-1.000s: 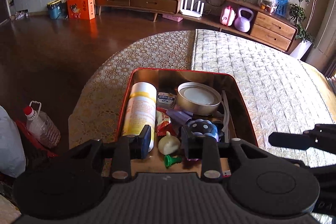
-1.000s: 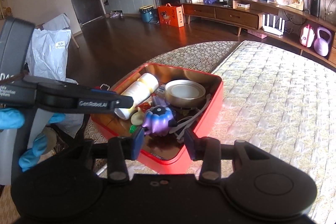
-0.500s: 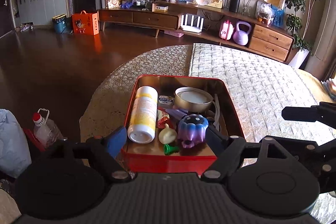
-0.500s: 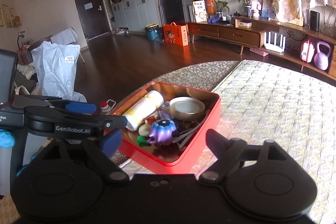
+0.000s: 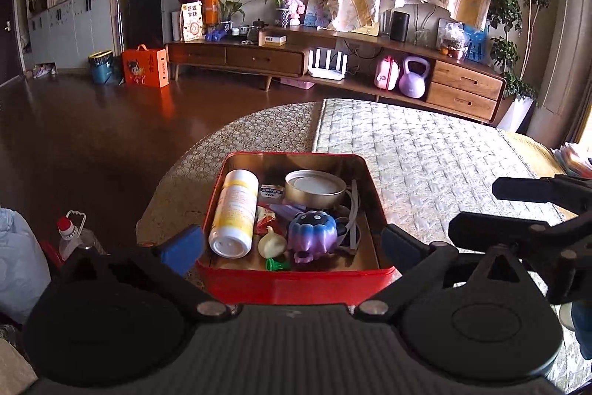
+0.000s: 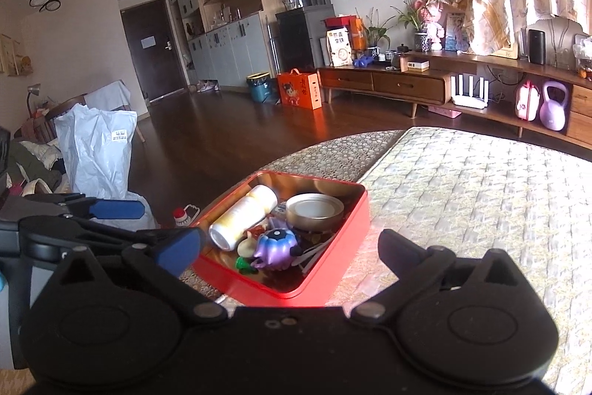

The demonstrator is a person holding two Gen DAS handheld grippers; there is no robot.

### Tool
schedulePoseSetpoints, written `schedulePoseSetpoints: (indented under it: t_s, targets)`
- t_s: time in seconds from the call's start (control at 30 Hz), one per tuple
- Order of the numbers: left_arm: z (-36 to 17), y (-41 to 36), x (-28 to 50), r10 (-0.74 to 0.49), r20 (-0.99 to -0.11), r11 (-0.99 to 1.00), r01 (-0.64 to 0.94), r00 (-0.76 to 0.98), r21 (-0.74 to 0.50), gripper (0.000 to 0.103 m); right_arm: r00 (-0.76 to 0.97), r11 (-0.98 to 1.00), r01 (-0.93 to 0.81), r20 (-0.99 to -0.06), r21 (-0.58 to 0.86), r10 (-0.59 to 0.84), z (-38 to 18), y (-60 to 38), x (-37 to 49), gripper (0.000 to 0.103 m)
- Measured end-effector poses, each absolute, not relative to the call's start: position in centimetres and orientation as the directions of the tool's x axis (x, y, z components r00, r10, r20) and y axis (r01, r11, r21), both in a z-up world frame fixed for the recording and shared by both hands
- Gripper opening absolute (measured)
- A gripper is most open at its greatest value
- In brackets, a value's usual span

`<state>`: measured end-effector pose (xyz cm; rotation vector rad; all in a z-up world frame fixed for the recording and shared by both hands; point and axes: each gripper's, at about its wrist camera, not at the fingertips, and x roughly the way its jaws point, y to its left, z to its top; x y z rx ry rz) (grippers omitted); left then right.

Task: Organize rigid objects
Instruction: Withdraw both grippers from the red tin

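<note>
A red tin box [image 5: 296, 280] sits on the bed [image 5: 425, 154], near the bed's rounded end. Everything else is told from this box. Inside it, along the left wall, a white and yellow bottle [image 5: 235, 210] lies on its side. At the back of the box is a round gold tin [image 5: 314, 187]. In the middle sits a purple and blue toy [image 5: 312, 234], touching a small cream garlic-shaped thing [image 5: 272, 244] on its left. A little green piece [image 5: 277, 264] lies by the front wall. White cords [image 5: 354, 210] run along the right wall.

The left hand-held gripper [image 5: 292, 243] is in front of the box, and its jaws are opening wide with nothing gripped. The right hand-held gripper [image 6: 290, 247] is by the box's front right corner. Its jaws are opening wide too, and nothing is gripped.

Left of the box, down on the floor, stands a plastic bottle with a red cap [image 5: 74, 237].
</note>
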<state>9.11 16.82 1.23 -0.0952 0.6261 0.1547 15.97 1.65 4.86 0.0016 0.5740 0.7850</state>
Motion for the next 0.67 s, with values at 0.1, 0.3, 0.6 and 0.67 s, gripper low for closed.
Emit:
schedulePoseSetpoints:
  t_s: [0.1, 0.3, 0.6, 0.67]
  targets:
    - [1.5, 16.3, 8.8, 0.121, -0.584, 0.984, -0.173, 0.802, -0.034, 0.103, 0.564, 0.718, -0.660, -0.485, 0.222, 0.669, 4.8, 1.3, 16.0, 0.103]
    - [1.9, 15.5, 8.4, 0.130, -0.572, 0.984, -0.176, 0.810, -0.026, 0.103, 0.572, 0.725, -0.653, -0.484, 0.220, 0.662, 4.8, 0.9, 15.9, 0.103]
    - [1.9, 14.9, 8.1, 0.163, -0.572, 0.980, -0.198, 0.804, 0.001, 0.103, 0.576, 0.733, -0.642, -0.488, 0.226, 0.656, 4.7, -0.1, 15.7, 0.103]
    - [2.0, 14.9, 8.0, 0.150, -0.576, 0.981, -0.193, 0.803, -0.013, 0.103, 0.578, 0.736, -0.638, -0.490, 0.227, 0.653, 4.6, -0.4, 15.9, 0.103]
